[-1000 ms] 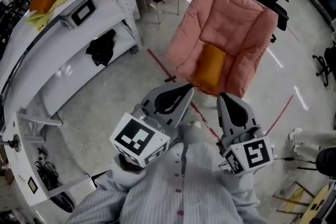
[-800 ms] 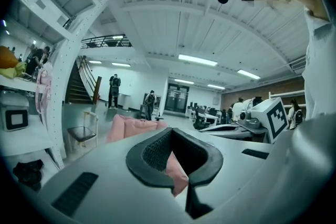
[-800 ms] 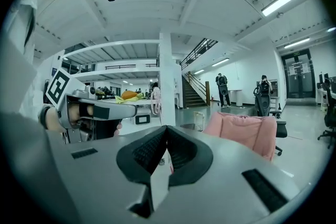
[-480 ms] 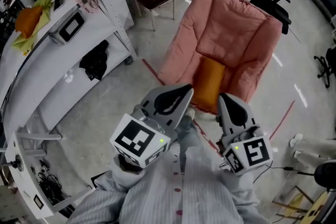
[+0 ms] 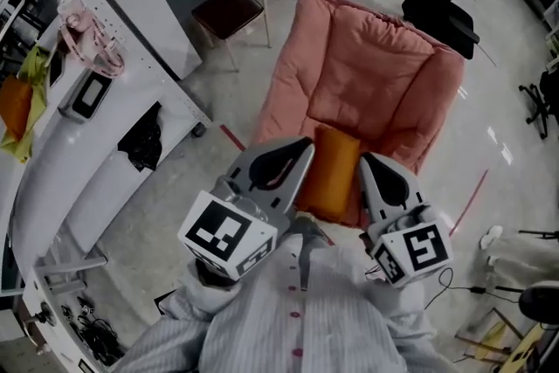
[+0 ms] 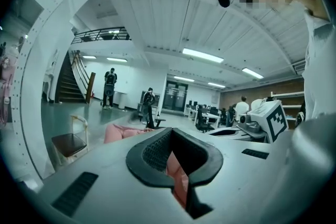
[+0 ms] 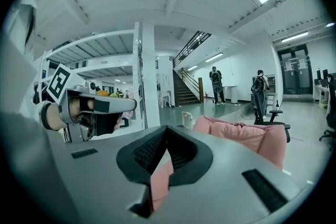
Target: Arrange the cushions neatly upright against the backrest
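Left claw [image 5: 293, 155] and right claw [image 5: 382, 177], head view: both held at the person's chest, touching nothing. Orange cushion [image 5: 336, 172] lies on the seat of the pink armchair [image 5: 376, 57], just beyond the claw tips. Left gripper view: jaws together, nothing gripped. Right gripper view: jaws together, nothing gripped; armchair ahead.

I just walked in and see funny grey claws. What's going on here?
A person in a striped shirt holds the grey left gripper and right gripper, both shut and empty, in front of a pink padded chair. A rectangular orange cushion lies on its seat, not yet touched or stood against the backrest.
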A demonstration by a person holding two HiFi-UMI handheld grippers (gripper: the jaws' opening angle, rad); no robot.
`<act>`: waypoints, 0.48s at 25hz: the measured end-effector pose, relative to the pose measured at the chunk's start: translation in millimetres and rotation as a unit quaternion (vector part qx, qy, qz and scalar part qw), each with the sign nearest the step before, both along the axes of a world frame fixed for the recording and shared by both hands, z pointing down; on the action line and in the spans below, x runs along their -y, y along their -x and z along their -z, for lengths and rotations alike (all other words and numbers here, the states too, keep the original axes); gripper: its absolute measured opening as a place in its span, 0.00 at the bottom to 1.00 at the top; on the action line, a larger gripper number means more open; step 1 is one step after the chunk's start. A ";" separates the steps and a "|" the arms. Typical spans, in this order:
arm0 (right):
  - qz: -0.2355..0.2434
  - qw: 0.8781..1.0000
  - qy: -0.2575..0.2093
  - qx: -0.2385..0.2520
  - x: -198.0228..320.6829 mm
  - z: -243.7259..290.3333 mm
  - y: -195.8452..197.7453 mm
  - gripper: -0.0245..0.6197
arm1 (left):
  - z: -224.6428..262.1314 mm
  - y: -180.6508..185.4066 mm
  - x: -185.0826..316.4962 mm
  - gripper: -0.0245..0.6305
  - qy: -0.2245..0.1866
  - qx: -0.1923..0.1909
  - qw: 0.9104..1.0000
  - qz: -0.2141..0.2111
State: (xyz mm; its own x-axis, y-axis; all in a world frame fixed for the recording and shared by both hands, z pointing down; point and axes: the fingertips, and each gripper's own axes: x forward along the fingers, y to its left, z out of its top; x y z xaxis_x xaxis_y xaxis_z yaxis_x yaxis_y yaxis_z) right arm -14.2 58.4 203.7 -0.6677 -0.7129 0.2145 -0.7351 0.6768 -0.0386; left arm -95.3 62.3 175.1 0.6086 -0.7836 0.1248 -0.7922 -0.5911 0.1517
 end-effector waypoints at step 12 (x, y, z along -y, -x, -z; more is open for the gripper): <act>-0.060 0.998 0.025 -0.002 64.7 -8.6 -30.7 0.06 | -12.1 -37.4 86.8 0.05 0.025 0.007 0.997 -0.073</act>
State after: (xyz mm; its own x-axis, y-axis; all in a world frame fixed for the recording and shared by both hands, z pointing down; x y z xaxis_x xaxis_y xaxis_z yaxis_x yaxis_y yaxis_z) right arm 16.5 -6.3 212.3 -0.5776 -0.7757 0.2542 -0.8107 0.5815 -0.0676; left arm -57.8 -24.5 187.2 0.7138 -0.6791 0.1712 -0.7004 -0.6923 0.1740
